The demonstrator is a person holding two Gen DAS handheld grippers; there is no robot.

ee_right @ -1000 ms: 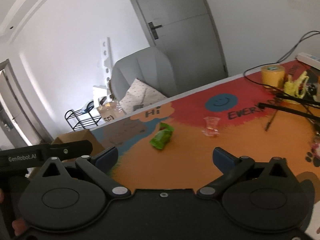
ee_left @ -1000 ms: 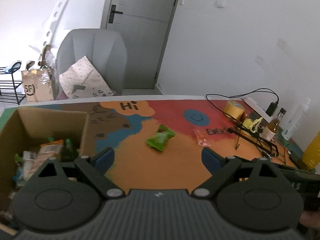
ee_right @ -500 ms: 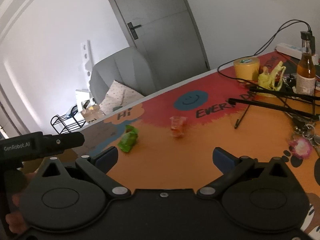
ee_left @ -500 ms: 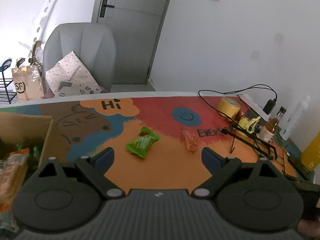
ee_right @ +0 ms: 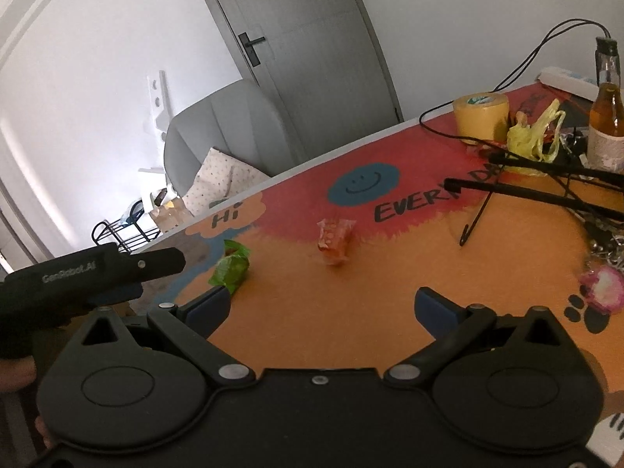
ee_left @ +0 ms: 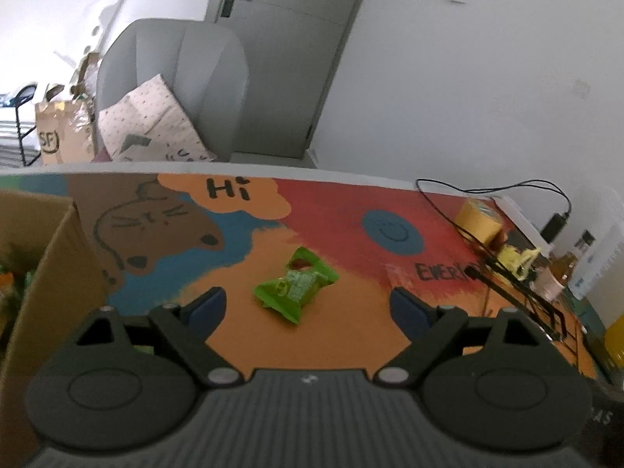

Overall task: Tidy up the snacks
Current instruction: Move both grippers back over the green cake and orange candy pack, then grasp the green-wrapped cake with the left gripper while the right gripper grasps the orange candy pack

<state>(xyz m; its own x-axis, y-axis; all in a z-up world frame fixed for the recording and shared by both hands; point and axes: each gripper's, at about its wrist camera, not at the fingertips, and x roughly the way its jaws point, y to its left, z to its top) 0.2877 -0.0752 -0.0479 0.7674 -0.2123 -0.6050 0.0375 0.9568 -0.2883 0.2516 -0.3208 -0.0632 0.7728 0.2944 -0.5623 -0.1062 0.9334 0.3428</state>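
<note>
A green snack packet (ee_left: 294,288) lies on the orange part of the table mat, just ahead of my open, empty left gripper (ee_left: 307,307). It also shows in the right wrist view (ee_right: 230,267). A small orange-red snack packet (ee_right: 334,238) lies ahead of my open, empty right gripper (ee_right: 327,306); in the left wrist view it is blurred (ee_left: 398,277). A cardboard box (ee_left: 43,273) with snacks inside stands at the left. The left gripper's body (ee_right: 89,273) shows at the left of the right wrist view.
A yellow tape roll (ee_right: 481,111), a yellow-green bag (ee_right: 534,136), a bottle (ee_right: 606,117), black rods (ee_right: 546,191) and cables crowd the right side. A pink object (ee_right: 602,286) lies near paw prints. A grey chair (ee_left: 171,89) stands behind the table.
The left gripper has moved closer to the green packet, which now sits between its fingertips' line of sight. The right gripper has closed in on the orange-red packet. Both stay open.
</note>
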